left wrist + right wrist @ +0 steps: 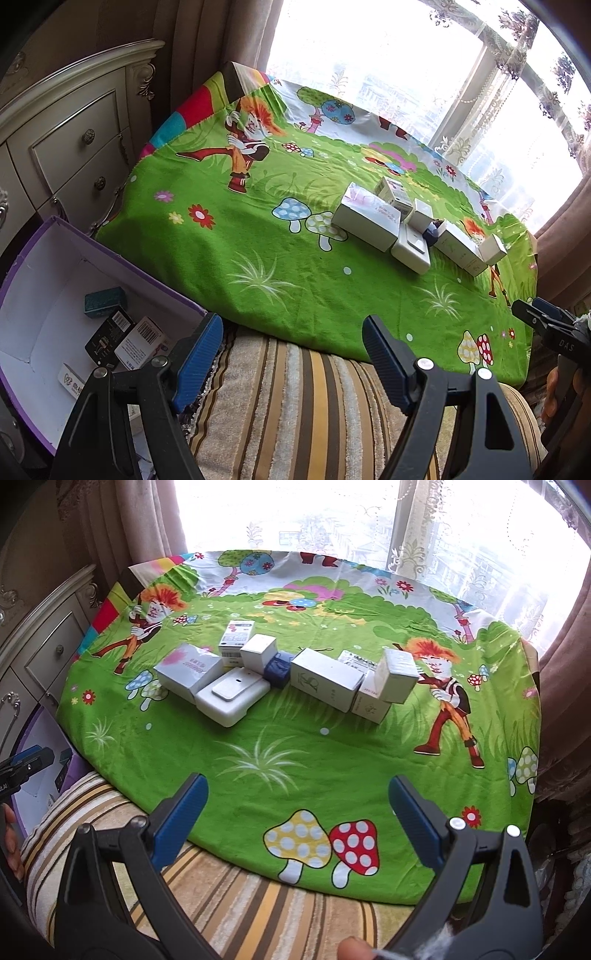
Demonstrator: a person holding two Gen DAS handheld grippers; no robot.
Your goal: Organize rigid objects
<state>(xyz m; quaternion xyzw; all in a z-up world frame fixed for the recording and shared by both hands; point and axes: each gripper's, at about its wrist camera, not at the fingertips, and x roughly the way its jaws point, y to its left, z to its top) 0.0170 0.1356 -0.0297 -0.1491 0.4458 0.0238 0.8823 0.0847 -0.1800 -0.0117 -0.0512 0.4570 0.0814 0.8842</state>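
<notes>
Your left hand-held gripper (pixel 291 354) stands wide, its ribbed blue pads (pixel 199 354) holding nothing, over the striped terry cushion (pixel 295 406) at the near edge of the bed. Just to its left sits the open purple storage box (pixel 44 325) with white cardboard walls; inside lie a teal box (pixel 105 301), a black box with a barcode (pixel 109 336) and a white box with a barcode and small print (pixel 142 341), the last two touching. The print is too small to read.

Your right hand-held gripper (pixel 297 812) is spread wide as well and empty, hovering above the near edge of the cartoon bedsheet (pixel 295 746), a green cloth printed with mushrooms, flowers and orange-haired figures. In the left wrist view its black body shows at the right edge, marked "DAS".

The loose boxes lie in a row well beyond both grippers, around the middle of the sheet. From the left: a flat white box with pink print (pixel 186 672), a white moulded phone tray (pixel 232 698) touching it, a barcoded box with red dots (pixel 236 642) behind, and a small white cube box (pixel 258 648). A dark blue box (pixel 277 670) sits between the tray and a long white carton with a faint logo (pixel 325 679). On the right, a plain white box (pixel 397 674) rests tilted on a lower white box (pixel 369 705). Their lettering is not legible.

A cream carved drawer cabinet (pixel 74 140) stands left of the bed.
</notes>
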